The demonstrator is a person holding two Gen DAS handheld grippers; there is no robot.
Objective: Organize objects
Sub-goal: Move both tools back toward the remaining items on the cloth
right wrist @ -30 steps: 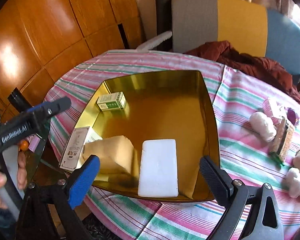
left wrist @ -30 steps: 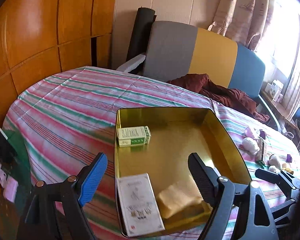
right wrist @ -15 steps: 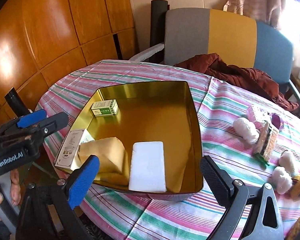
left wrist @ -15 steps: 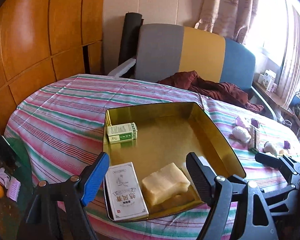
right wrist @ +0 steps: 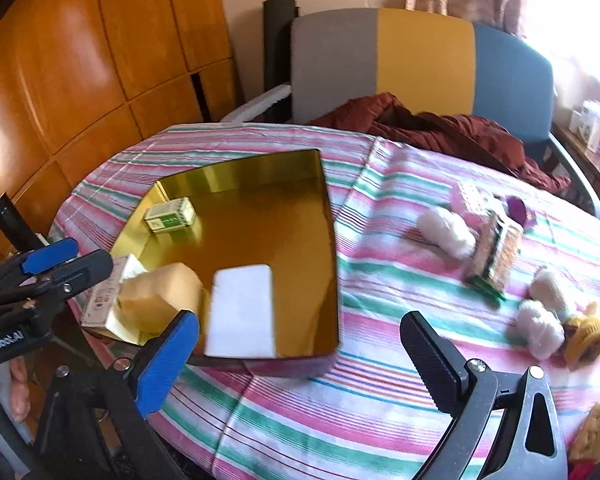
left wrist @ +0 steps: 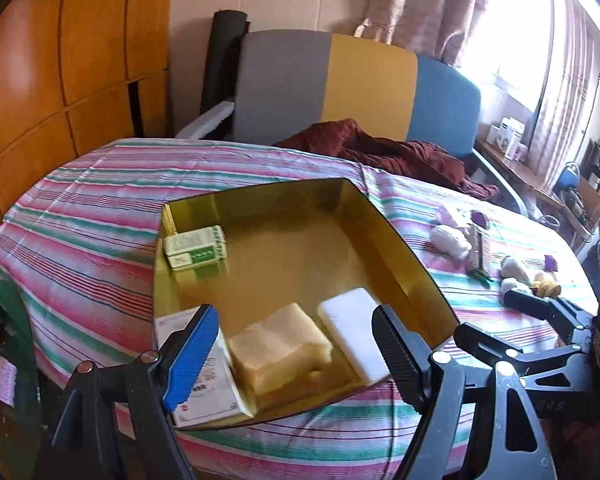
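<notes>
A gold tray [left wrist: 404, 248] [right wrist: 328, 216] sits on the striped tablecloth. It holds a green-and-white box [left wrist: 195, 247] [right wrist: 169, 215], a white printed box [left wrist: 204, 380] [right wrist: 104, 300], a yellow sponge block [left wrist: 280, 346] [right wrist: 160, 300] and a flat white block [left wrist: 354, 332] [right wrist: 242, 316]. My left gripper [left wrist: 296, 356] is open and empty at the tray's near edge. My right gripper [right wrist: 300, 360] is open and empty, near the tray's near right corner. Loose on the cloth to the right lie white plush pieces [right wrist: 446, 232], a patterned brush-like item [right wrist: 496, 256] and a yellow knitted item [right wrist: 588, 332].
A grey, yellow and blue chair back [left wrist: 340, 88] stands behind the table with a dark red cloth [left wrist: 384, 152] over it. Wooden panels [left wrist: 60, 60] line the left wall. A yellow sponge piece [right wrist: 594, 432] lies at the near right edge.
Both grippers have pulled back and away from the tray, so it looks smaller. The right gripper has swung right, bringing the loose items into view. The tray's contents have not moved.
</notes>
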